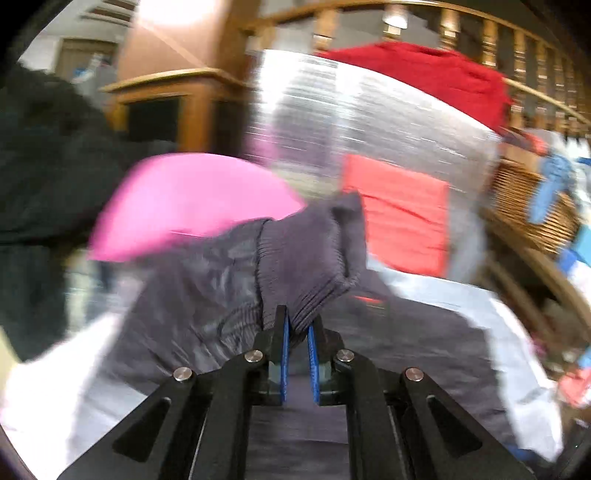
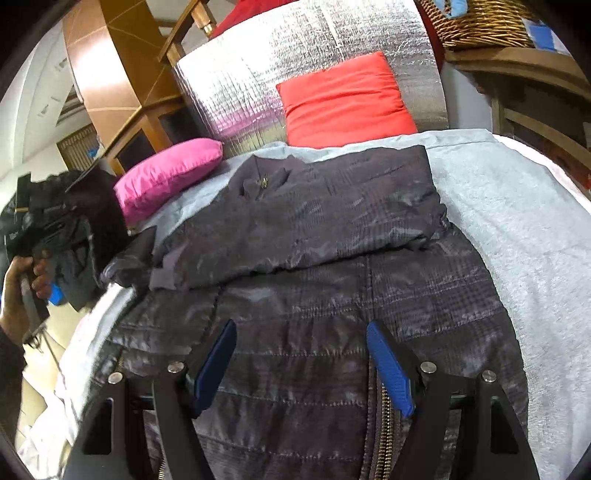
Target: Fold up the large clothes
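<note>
A dark grey quilted jacket (image 2: 332,258) lies on a pale blue blanket (image 2: 517,229), its upper part folded over the body, zipper toward me. My left gripper (image 1: 297,325) is shut on the jacket's ribbed sleeve cuff (image 1: 306,266) and holds the sleeve lifted; the view is motion-blurred. In the right wrist view the left gripper (image 2: 55,236) shows at the left edge, held by a hand, with the sleeve (image 2: 129,258) trailing toward it. My right gripper (image 2: 301,332) is open and empty, hovering just over the jacket's lower front.
A pink cushion (image 2: 170,173) and a red cushion (image 2: 347,99) lie at the blanket's far end against a silver foil panel (image 2: 303,48). A wicker basket (image 2: 484,22) stands at the right, wooden furniture (image 2: 147,122) at the left. A red cloth (image 1: 436,74) drapes over the panel.
</note>
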`<control>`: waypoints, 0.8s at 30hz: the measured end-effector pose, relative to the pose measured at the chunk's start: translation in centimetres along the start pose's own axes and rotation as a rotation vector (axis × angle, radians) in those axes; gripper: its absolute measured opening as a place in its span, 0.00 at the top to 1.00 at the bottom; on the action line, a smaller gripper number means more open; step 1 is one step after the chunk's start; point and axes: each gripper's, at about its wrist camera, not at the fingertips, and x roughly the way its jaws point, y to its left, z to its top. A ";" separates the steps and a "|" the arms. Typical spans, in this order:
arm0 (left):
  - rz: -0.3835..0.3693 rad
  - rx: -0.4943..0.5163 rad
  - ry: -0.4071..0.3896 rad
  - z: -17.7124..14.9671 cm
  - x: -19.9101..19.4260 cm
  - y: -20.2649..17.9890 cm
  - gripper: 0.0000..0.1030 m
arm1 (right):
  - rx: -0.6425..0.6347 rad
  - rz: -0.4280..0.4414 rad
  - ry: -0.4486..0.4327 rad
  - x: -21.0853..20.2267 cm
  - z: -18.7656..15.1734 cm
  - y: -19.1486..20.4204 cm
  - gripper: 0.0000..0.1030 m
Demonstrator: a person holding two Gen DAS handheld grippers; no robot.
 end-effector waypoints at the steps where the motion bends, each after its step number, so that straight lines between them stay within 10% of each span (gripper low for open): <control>1: -0.034 0.008 0.013 -0.5 0.4 -1.9 0.89 | 0.015 0.008 -0.001 -0.3 0.3 -0.1 0.26; 4: -0.132 0.018 0.109 -2.6 2.9 -6.9 0.81 | 0.058 0.028 0.006 -0.5 1.0 -0.5 0.26; 7: -0.166 0.029 0.230 -5.3 6.0 -9.0 0.51 | 0.154 0.071 0.018 -0.5 2.0 -1.5 0.14; 11: -0.166 0.002 0.295 -7.4 6.9 -8.3 0.51 | 0.273 0.155 0.032 -0.2 3.3 -2.7 0.13; 24: 0.014 -0.236 0.097 -11.9 -0.5 4.0 0.32 | 0.684 0.601 0.236 11.0 5.5 4.2 0.13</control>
